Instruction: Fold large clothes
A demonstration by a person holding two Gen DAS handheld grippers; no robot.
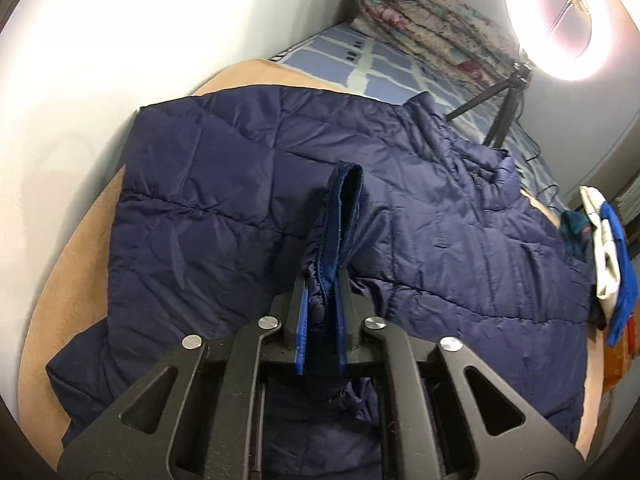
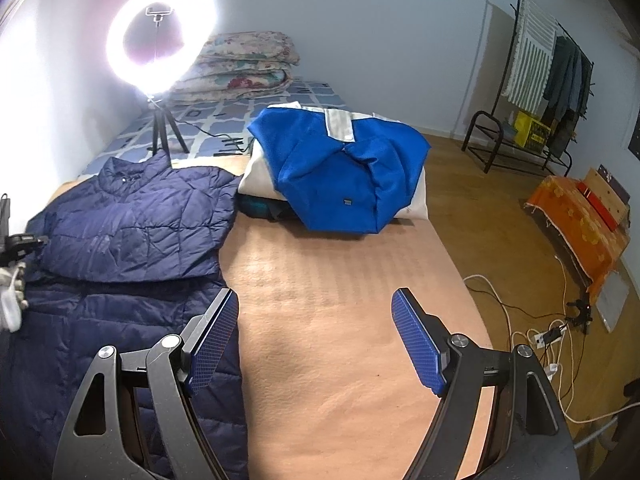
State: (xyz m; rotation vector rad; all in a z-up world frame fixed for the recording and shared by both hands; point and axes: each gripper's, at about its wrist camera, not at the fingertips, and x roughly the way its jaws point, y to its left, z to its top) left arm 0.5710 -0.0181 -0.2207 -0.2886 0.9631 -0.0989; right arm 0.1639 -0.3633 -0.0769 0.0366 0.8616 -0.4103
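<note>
A navy quilted puffer jacket [image 1: 248, 184] lies spread on the tan bed cover [image 1: 76, 256]. My left gripper [image 1: 323, 280] is shut on the jacket's sleeve cuff [image 1: 344, 208], which stands up between the blue pads above the jacket body. In the right wrist view the jacket [image 2: 132, 224] lies at the left with its upper part folded over. My right gripper [image 2: 316, 316] is open and empty above the tan cover [image 2: 340, 280], just right of the jacket's edge.
A folded blue and white garment [image 2: 344, 164] lies on a stack at the far side of the cover. A ring light on a tripod [image 2: 160, 52] and folded floral quilts [image 2: 244, 68] stand beyond. Cables [image 2: 532, 320] and a clothes rack [image 2: 536, 80] are on the floor at the right.
</note>
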